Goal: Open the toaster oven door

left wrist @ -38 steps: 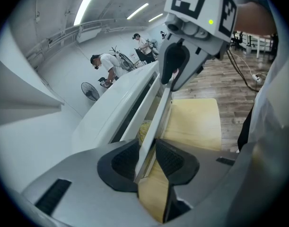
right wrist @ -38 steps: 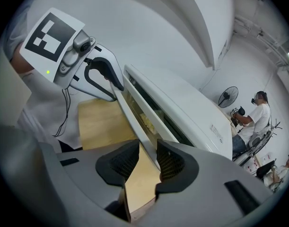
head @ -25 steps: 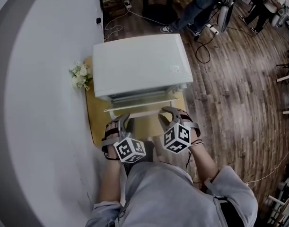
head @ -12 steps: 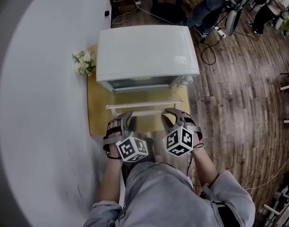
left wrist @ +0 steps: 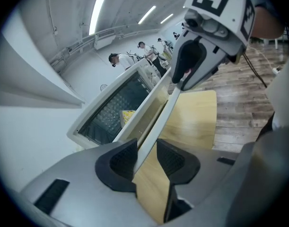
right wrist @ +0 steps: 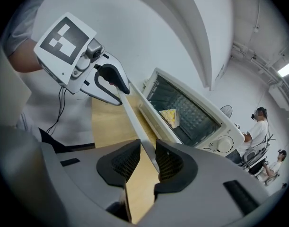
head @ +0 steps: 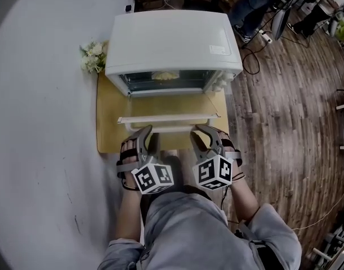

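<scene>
- My left hand-held gripper [left wrist: 146,151] has its jaws wide apart, and they've just been opening. The handle [left wrist: 162,119] runs between the pads, close to one and with a gap on the other side, so there's no real squeeze.
- My right hand-held gripper [right wrist: 148,155] has just been closing a little. Its pads sit against the handle on both sides, so this one has hold of it.
- Both are side by side on that one handle, the left one towards its left end and the right one towards its right end, each angled downward.
- The door [head: 169,103] hangs off the far side of the handle. It's swung down and well open, and it looks tilted rather than flat.
- The oven [head: 172,38] is just past the door, straight ahead of both hands, on a yellow surface [head: 106,134] that reaches back under my jaws.
- There's something yellow, food [right wrist: 170,116], on the rack inside, beyond the door.
- Flowers [head: 93,58] sit ahead and to the left of my left hand, beside the oven.
</scene>
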A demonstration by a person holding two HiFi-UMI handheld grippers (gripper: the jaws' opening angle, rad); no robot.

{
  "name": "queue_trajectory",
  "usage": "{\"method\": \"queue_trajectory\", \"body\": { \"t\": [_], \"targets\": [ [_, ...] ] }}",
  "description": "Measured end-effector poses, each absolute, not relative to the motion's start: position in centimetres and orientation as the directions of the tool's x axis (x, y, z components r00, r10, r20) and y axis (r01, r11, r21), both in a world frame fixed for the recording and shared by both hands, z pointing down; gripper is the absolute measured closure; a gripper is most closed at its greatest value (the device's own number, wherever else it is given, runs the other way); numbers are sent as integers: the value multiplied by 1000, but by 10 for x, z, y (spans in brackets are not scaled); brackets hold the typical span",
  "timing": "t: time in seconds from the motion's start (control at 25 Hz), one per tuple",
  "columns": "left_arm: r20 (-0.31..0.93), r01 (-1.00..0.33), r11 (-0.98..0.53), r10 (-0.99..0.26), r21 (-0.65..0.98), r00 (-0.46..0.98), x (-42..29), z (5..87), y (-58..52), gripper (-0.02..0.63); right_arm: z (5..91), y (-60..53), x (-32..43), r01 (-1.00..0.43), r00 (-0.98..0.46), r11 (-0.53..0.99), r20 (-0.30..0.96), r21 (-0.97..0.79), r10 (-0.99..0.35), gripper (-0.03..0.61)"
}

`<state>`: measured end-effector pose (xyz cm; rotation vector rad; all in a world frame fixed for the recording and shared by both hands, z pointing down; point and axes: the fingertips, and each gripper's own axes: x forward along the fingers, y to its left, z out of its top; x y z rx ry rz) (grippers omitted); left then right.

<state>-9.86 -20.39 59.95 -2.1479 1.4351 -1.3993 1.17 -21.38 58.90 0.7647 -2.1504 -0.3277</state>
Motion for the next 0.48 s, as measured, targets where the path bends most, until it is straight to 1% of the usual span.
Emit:
{"method": "queue_trajectory", "body": {
  "t": [0.24,0.32,0.48],
  "targets": [
    [612,-600,-518,-789,-610,59,-97,630,-184,491,617,-193,14,-418,-503,792,612,446,-610,488],
    [607,-602,-513,-792,-612,59,-96,639,-179,491,626,-188,16,-431,-508,779,590,456,-627,505],
    [581,-610,-493,-811,-620,65,-95,659,-171,491,641,-181,17,-457,-522,753,543,472,-657,511]
  ]
}}
